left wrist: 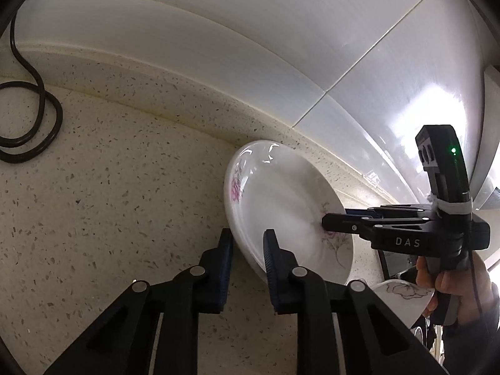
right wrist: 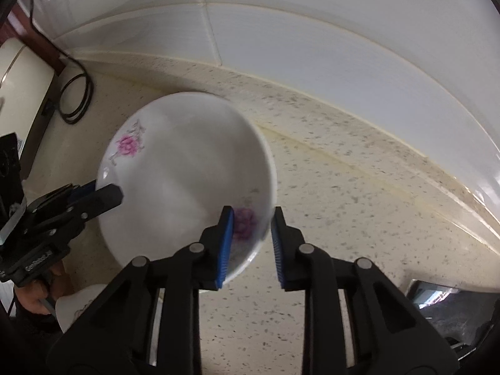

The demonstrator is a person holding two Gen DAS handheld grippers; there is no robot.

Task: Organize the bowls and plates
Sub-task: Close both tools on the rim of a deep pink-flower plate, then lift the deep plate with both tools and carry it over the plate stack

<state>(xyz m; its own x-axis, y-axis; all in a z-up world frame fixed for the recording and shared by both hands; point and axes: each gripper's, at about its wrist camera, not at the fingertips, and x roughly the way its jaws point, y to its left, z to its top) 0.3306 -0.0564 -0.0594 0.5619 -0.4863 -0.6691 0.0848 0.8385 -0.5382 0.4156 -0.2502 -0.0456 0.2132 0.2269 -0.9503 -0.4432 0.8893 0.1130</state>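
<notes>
A white deep plate with pink flowers (left wrist: 281, 197) is held tilted above the speckled counter (left wrist: 109, 193). My left gripper (left wrist: 248, 243) straddles its near rim, one finger on each side, with a narrow gap. My right gripper (right wrist: 251, 228) straddles the opposite rim of the same plate (right wrist: 184, 168). From the left wrist view the right gripper (left wrist: 325, 222) reaches in over the plate's far rim. From the right wrist view the left gripper (right wrist: 117, 195) sits on the plate's left rim. Whether the pads press the rim is unclear.
A second white dish with a grey flower (left wrist: 403, 297) lies below at lower right, also in the right wrist view (right wrist: 78, 306). A coiled black cable (left wrist: 28, 115) lies on the counter at left. White wall tiles (left wrist: 281, 47) back the counter. A dark cooktop (right wrist: 453, 312) is at lower right.
</notes>
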